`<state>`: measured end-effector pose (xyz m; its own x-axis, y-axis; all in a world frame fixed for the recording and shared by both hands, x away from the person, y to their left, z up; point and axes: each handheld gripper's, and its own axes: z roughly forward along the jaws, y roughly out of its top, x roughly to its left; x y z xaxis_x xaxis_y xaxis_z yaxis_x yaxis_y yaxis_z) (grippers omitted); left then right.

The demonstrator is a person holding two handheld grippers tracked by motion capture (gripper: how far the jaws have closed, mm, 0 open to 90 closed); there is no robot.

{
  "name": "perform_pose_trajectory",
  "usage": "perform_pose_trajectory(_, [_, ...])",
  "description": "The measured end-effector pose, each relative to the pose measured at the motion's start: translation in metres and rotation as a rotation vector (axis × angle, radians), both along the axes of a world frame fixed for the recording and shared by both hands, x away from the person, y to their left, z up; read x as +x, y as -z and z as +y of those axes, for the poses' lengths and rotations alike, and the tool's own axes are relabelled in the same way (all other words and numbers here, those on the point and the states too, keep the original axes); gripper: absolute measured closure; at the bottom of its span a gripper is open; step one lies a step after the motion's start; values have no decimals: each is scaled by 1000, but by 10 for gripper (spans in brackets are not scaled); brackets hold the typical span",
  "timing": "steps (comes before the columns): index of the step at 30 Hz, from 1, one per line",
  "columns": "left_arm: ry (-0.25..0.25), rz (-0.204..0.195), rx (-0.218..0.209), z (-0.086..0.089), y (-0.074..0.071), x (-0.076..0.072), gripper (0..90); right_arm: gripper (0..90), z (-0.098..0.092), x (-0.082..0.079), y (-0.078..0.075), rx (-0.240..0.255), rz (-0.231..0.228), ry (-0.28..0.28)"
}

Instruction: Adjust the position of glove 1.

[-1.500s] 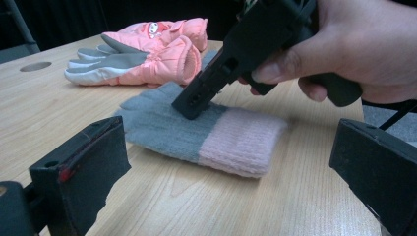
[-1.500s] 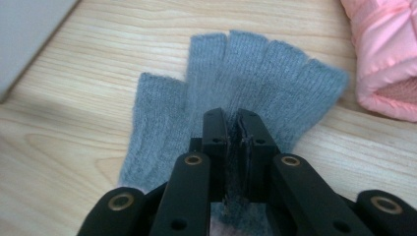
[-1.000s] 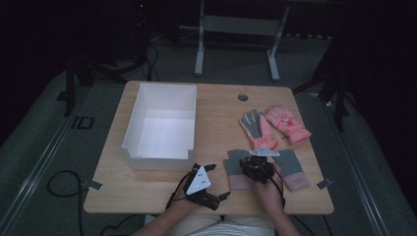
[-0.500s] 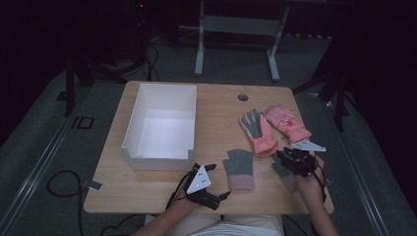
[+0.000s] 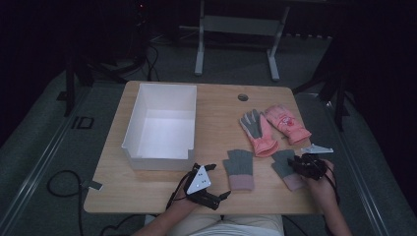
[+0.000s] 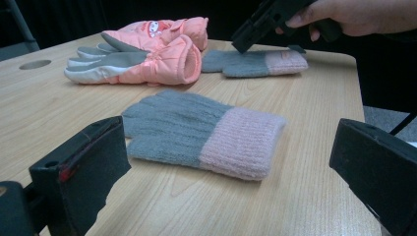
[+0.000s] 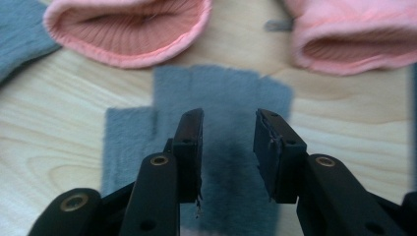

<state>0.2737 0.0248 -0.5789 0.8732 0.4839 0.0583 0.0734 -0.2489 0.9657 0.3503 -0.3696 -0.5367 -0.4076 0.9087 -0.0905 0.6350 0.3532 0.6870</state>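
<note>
With its jaws apart and empty just above the grey glove (image 7: 216, 147) near the white bin (image 5: 162, 123), the right gripper (image 7: 228, 147) could pinch only loose knit and drag it.

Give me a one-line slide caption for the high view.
Two grey knit gloves, two pink gloves and a white bin on a wooden table.

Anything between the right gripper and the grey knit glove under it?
Nothing visible. The right gripper hangs right over the grey knit glove, jaws apart with only glove fabric showing in the gap. The two pink gloves lie beyond it toward the far edge, and the other grey glove sits off to its side.
</note>
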Motion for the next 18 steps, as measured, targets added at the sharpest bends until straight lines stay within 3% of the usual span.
perform_pose_trajectory(6, [1,-5,1,0,0,0,7,647,2,5,11,-1,26,-9])
perform_pose_trajectory(10, [-2,-10,3,0,0,-1,7,779,8,4,10,-27,41,2])
perform_pose_trajectory(15, [-2,-16,5,0,0,-1,7,855,12,2,5,1,50,76])
perform_pose_trajectory(18, [-1,-14,8,0,0,-1,7,857,12,-7,-5,20,22,126])
